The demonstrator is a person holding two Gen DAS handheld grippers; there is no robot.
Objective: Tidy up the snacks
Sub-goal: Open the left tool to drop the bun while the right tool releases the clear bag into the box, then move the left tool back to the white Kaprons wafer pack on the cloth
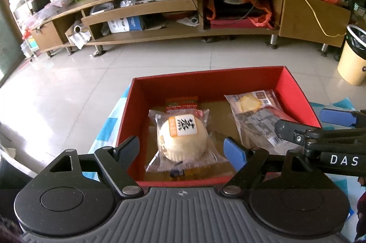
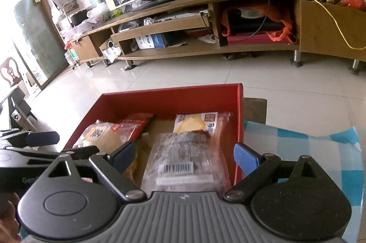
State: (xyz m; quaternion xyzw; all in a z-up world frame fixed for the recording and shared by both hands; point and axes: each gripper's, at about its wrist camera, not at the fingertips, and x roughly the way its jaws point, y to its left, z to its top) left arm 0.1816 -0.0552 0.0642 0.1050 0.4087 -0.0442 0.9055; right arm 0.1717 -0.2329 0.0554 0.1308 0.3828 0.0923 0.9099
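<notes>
Blue-checked cloth (image 2: 297, 146) on the table, red box (image 1: 205, 79) on it

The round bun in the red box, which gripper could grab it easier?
Probably the left gripper: the round bun sits right between its open fingers. The right gripper is open over the barcode packet, on the red box's other side.

The open cardboard box (image 1: 299, 94) is red inside and out. The cloth on the tabletop (image 2: 304, 146) is checked blue and white. The round wrapped bun (image 1: 183, 140) is pale cream under a white label with black characters.
</notes>
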